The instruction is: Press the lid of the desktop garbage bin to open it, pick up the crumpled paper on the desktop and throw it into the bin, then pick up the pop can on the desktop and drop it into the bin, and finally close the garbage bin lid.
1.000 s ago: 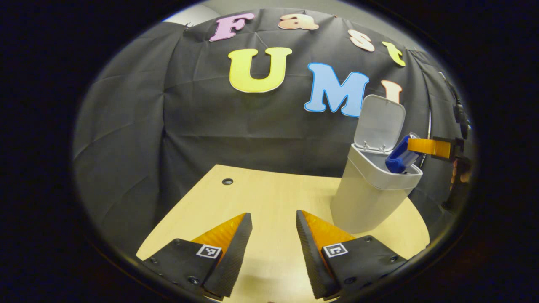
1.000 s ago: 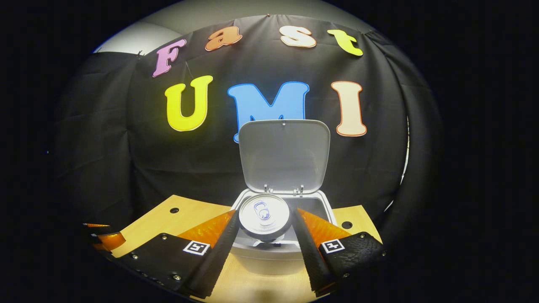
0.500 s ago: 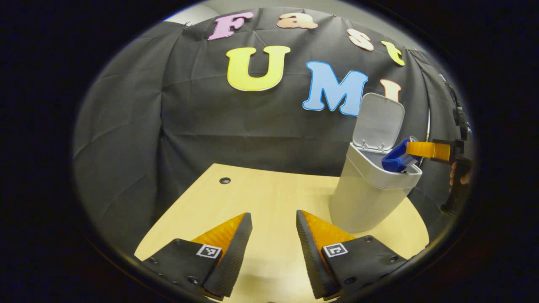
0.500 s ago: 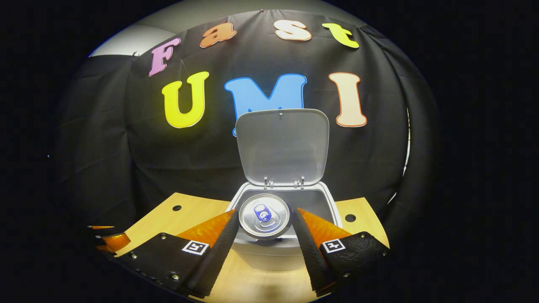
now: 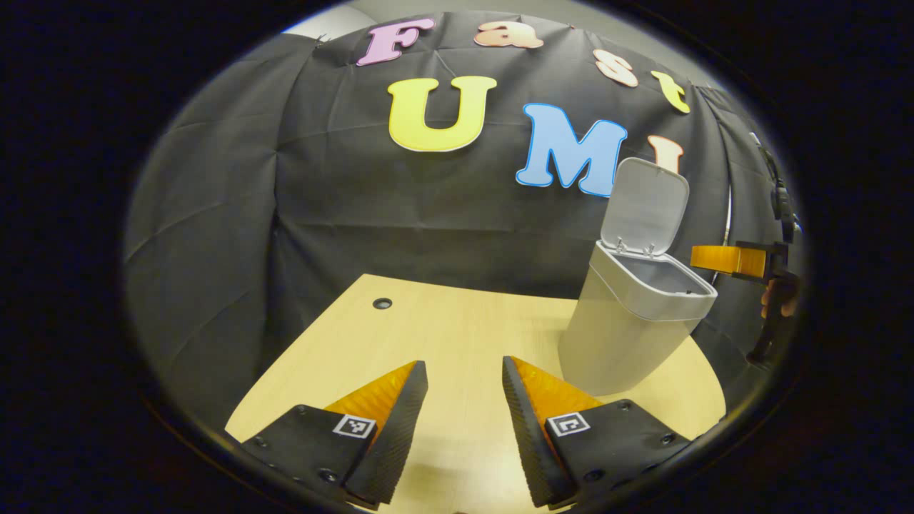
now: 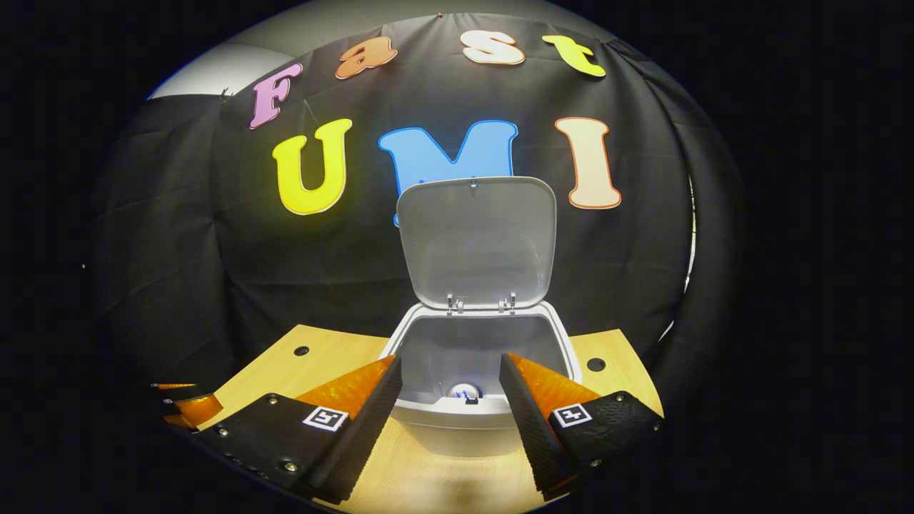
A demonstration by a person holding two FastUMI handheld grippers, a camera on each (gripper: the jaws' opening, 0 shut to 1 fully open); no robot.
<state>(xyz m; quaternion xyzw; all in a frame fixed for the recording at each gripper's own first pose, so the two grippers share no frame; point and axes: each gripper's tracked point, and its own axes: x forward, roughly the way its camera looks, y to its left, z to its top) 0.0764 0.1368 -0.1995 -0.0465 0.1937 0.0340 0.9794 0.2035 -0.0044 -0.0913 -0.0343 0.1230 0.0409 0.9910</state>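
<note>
Can (image 6: 463,391) lies in bin (image 6: 483,421), lid (image 6: 477,239) up.
Right gripper (image 6: 448,400) spread at the rim; left gripper (image 5: 464,421) spread over worktop (image 5: 457,335), bin at 2 o'clock.

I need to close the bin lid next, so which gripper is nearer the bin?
Right. The right gripper hangs open just in front of the bin, its rim between the fingers. The left gripper sits off to the bin's side over the table, apart from it.

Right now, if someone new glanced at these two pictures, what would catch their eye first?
Most striking is the grey bin standing on the wooden table with its lid flipped upright against the black wall. The right gripper hangs open and empty over the bin's mouth, with the top of a can just visible deep inside. The left gripper waits open over the tabletop.
</note>
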